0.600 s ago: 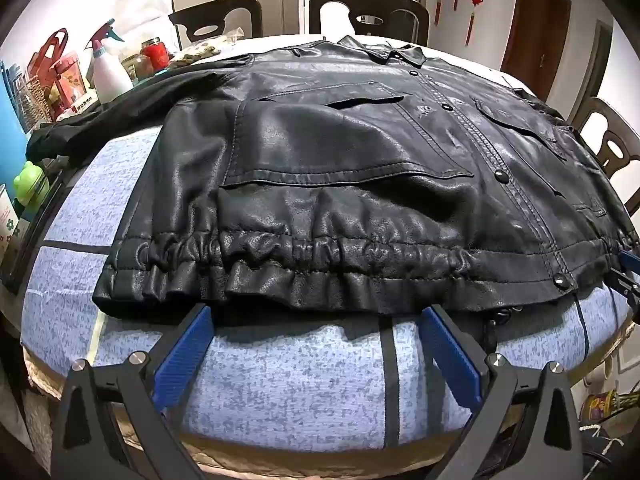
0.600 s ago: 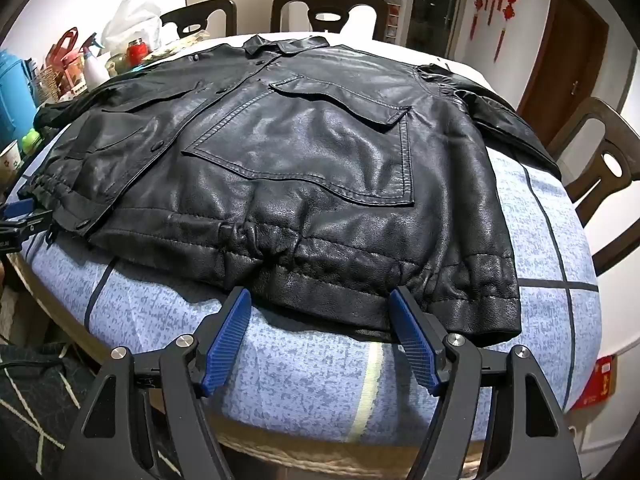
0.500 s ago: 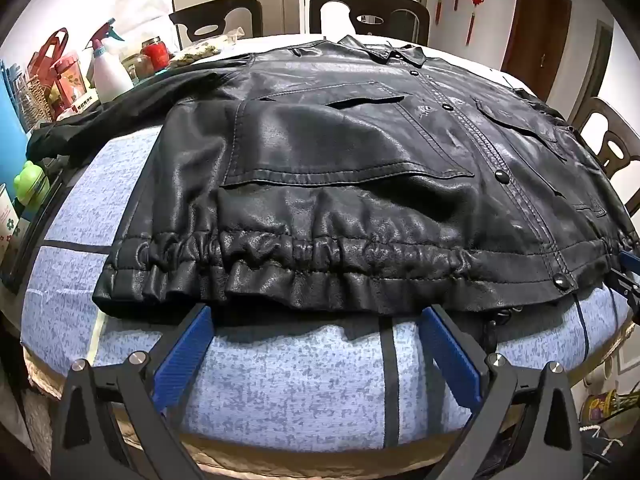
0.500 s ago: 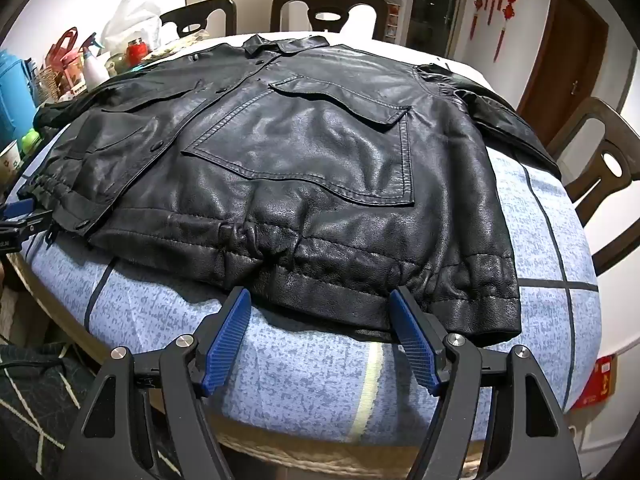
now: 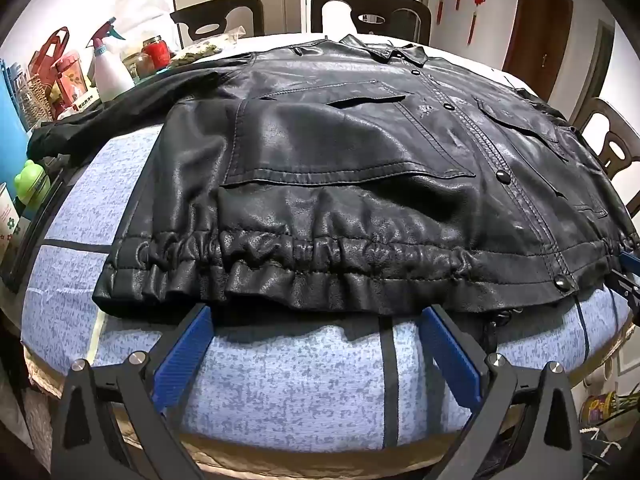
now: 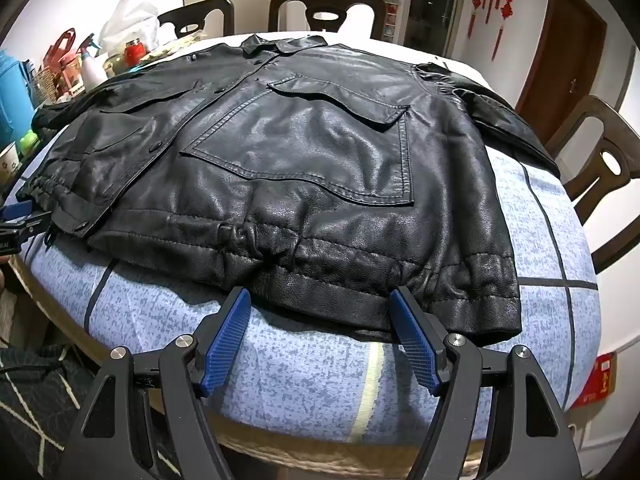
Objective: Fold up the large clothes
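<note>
- My left gripper (image 5: 316,316) sits low at the near table edge, blue pads (image 5: 182,354) spread wide and holding nothing; I judge they are level with the tablecloth (image 5: 280,376) so the gathered hem (image 5: 320,276) can slide between them.
- My right gripper (image 6: 320,298) takes the same low, forward-pointing pose at the hem's other half, fingers wide apart, tips just at the hem's edge and pinching nothing.
- The black leather jacket (image 6: 304,152) lies flat, front up and snapped shut, hem toward me, filling most of the round table.
- Its sleeves trail out toward each side, which I think is why the hem is my first hold.
- Beyond, the collar (image 6: 280,44) points at the far chairs (image 6: 324,8); a spray bottle (image 5: 110,66) and jars crowd the far left edge.
</note>
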Demonstrator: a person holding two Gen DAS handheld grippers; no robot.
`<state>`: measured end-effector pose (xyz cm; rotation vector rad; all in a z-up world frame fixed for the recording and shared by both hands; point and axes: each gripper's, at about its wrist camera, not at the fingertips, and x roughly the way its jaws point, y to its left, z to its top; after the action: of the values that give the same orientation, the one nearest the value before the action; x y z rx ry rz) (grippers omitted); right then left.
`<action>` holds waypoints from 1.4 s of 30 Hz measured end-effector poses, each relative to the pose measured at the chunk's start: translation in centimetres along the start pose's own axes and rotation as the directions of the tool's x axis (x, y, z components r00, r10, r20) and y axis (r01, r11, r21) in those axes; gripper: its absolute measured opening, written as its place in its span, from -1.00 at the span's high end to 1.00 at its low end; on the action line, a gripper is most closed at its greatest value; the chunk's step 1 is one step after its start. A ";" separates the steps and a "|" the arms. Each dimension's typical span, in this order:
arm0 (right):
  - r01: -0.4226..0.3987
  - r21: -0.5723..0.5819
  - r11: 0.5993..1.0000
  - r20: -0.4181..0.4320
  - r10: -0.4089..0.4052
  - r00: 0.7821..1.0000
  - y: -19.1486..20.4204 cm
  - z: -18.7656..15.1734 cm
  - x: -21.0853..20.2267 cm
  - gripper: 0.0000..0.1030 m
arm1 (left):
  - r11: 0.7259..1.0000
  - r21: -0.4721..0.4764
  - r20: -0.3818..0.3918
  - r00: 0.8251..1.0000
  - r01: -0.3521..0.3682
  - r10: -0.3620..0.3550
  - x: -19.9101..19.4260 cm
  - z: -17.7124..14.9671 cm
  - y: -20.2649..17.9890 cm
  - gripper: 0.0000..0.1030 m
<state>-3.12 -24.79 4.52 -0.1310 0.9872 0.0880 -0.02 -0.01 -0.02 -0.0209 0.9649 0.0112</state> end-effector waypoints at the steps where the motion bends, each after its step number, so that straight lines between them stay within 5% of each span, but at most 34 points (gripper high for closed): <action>1: 0.000 0.000 1.000 0.000 0.000 1.000 0.0 0.0 0.0 -0.41 | 1.000 -0.001 0.000 1.000 0.000 0.000 0.0 0.0 0.0 -1.00; 42: -0.002 0.001 1.000 -0.003 0.002 1.000 0.0 0.1 0.1 -0.41 | 1.000 -0.007 0.015 1.000 -0.005 0.006 -0.3 -0.2 0.3 -1.00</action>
<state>-3.03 -24.80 4.51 -0.1293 0.9907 0.0887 -0.37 0.25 0.07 -0.0242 0.9504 0.0196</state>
